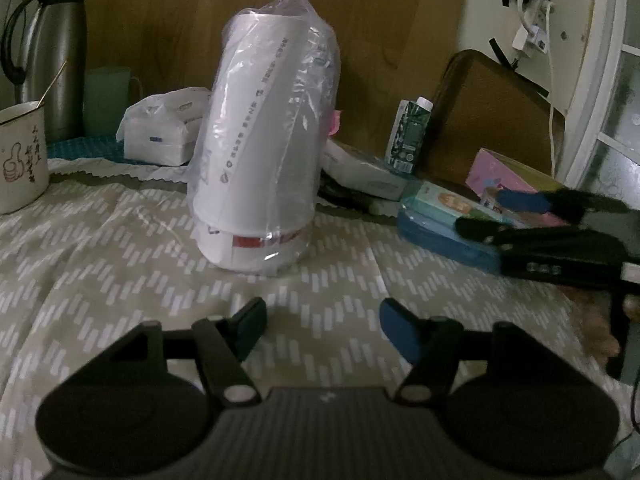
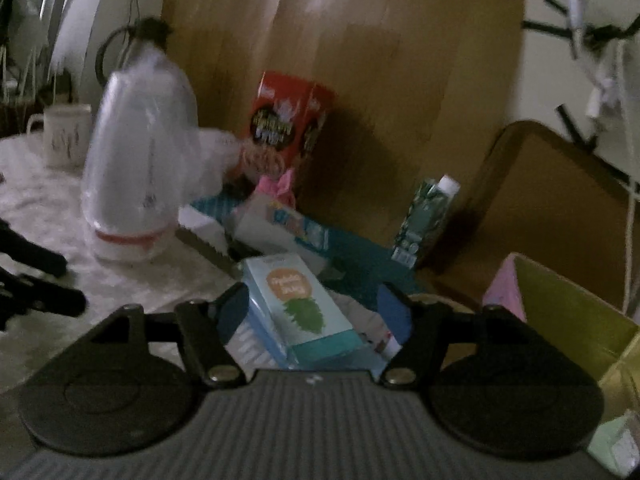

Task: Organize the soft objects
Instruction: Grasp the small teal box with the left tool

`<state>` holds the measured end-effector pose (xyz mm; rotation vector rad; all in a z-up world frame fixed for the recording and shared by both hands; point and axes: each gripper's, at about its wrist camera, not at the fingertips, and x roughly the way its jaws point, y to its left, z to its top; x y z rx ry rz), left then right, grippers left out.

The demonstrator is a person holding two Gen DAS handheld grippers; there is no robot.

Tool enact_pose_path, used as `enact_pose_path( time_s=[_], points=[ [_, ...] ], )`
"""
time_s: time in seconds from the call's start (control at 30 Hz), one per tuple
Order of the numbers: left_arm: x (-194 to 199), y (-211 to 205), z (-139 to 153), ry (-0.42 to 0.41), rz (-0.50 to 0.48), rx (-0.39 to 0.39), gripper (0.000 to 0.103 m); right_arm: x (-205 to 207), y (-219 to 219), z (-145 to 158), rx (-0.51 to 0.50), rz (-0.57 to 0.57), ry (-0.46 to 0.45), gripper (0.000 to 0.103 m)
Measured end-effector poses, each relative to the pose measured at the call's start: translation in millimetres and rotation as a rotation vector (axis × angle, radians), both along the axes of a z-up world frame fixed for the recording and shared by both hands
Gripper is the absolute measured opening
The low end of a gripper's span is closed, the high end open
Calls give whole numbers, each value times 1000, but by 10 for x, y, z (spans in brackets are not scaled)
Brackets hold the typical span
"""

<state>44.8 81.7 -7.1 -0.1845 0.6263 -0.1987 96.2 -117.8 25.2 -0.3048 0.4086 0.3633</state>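
Though blurry, prob. plastic-wrapped cup stack (image 1: 260,140)

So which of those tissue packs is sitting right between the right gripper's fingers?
The light blue pack with the orange and green label; the other packs lie farther back, toward the wooden board.

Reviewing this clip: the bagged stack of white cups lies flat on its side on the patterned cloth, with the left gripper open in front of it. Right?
Not quite. In the left wrist view the bagged cups stand upright on the patterned cloth; the left gripper is open in front of them.
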Motion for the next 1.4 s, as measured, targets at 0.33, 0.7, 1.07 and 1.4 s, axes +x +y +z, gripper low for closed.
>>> enact_pose_path(
  time_s=[0.33, 0.7, 1.07, 1.4],
  points=[
    [-34, 141, -41, 7, -1, -96, 66, -301, -23, -11, 127, -7, 91, 44],
    [-67, 138, -22, 46, -29, -166, 72, -1096, 98, -266, 94, 131, 152, 44],
    [-120, -292, 51, 207, -179, -271, 72, -1062, -204, -288, 378, 84, 304, 44],
    [24, -1108, 25, 299, -317, -239, 33, -1304, -539, -287, 486, 47, 311, 43]
  ],
)
